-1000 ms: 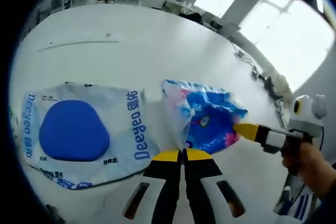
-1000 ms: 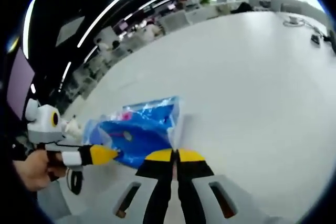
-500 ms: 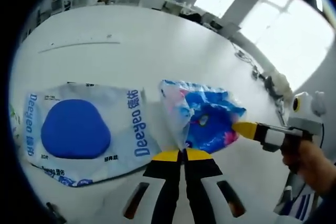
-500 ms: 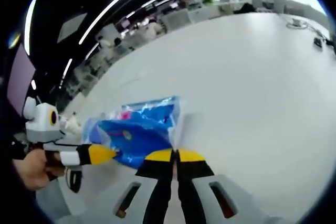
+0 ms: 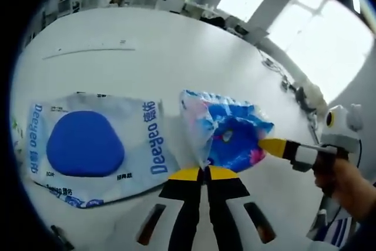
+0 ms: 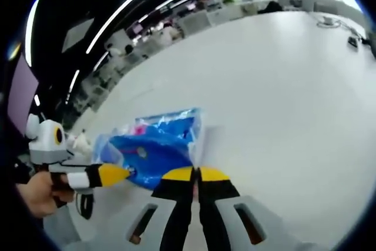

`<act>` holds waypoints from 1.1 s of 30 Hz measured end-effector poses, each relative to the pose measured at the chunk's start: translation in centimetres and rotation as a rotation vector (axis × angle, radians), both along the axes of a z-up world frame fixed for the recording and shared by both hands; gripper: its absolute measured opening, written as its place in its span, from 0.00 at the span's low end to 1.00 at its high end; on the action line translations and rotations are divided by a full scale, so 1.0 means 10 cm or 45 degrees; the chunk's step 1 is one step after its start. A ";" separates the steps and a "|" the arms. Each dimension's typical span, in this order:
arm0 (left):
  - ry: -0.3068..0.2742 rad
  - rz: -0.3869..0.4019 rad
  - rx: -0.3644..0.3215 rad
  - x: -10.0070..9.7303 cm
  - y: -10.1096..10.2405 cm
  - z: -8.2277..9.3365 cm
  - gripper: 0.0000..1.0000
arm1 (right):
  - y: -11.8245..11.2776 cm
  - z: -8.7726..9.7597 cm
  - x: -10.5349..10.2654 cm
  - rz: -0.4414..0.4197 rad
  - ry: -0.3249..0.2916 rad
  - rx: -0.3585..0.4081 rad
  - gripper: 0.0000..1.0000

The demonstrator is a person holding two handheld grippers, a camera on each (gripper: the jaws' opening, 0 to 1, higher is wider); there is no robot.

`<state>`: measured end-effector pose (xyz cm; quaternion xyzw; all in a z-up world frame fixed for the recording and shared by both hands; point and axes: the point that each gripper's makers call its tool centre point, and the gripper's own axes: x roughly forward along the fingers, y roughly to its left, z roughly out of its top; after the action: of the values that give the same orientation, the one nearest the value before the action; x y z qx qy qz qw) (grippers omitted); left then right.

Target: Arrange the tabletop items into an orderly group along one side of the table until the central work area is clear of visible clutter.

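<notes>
Grippers pinch opposite ends of one packet

Left gripper [image 5: 204, 172]: jaws closed tight on the near edge of the blue patterned packet [image 5: 230, 133], which lies directly ahead on the white table [image 5: 147, 57]. Right gripper [image 6: 196, 173]: jaws likewise closed on the same packet's opposite edge. Each gripper sits at one end, so the packet's long axis runs between them and neither is nearer. Large white wipes pack [image 5: 94, 145] lies flat just left of the packet, almost touching it. Judgement: any shift toward the pack needs both hands travelling together.
</notes>
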<state>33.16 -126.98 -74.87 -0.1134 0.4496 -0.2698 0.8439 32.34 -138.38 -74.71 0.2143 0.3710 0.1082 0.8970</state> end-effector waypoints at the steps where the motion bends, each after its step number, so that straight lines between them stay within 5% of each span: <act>1: 0.002 0.008 -0.007 0.00 0.00 0.01 0.03 | 0.00 0.00 0.00 -0.005 0.001 0.005 0.00; 33: -0.014 0.019 -0.003 -0.07 0.02 0.01 0.13 | 0.04 -0.03 0.04 0.077 -0.035 -0.105 0.00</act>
<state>32.45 -126.79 -74.75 -0.1163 0.4439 -0.2646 0.8482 32.73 -138.01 -75.00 0.1644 0.3692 0.1228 0.9064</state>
